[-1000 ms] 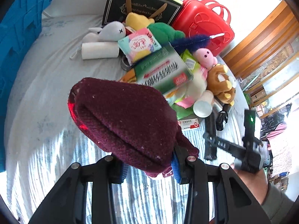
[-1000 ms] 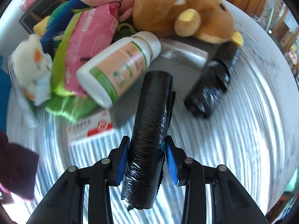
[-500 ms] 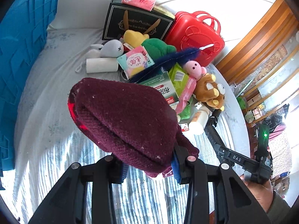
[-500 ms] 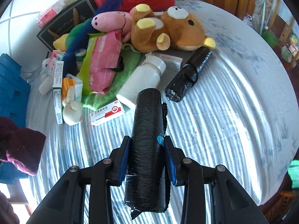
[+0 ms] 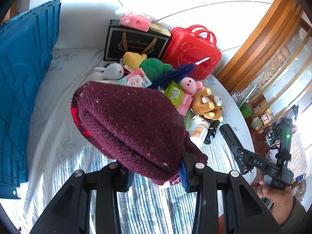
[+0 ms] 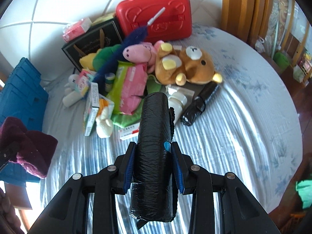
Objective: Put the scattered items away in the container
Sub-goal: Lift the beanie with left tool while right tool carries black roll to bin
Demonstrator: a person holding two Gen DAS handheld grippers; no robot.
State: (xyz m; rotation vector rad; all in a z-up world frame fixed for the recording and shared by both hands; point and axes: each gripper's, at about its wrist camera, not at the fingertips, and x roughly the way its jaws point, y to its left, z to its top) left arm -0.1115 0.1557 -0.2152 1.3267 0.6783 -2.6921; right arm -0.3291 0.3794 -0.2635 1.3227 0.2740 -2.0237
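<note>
My left gripper is shut on a maroon knitted hat, held above the striped bedsheet. The hat also shows at the left edge of the right wrist view as the maroon knitted hat. My right gripper is shut on a black roll of plastic bags, lifted over the sheet; in the left wrist view that black roll sticks out of the right gripper. A blue crate stands at the left, also seen as the blue crate.
A pile lies on the bed: brown bear plush, pink plush, pink wipes pack, white bottle, second black roll, medicine boxes. A red case and black box stand behind. Wooden frame at right.
Both grippers have risen with their loads, so the pile looks smaller and farther. The blue crate has come further into both views.
</note>
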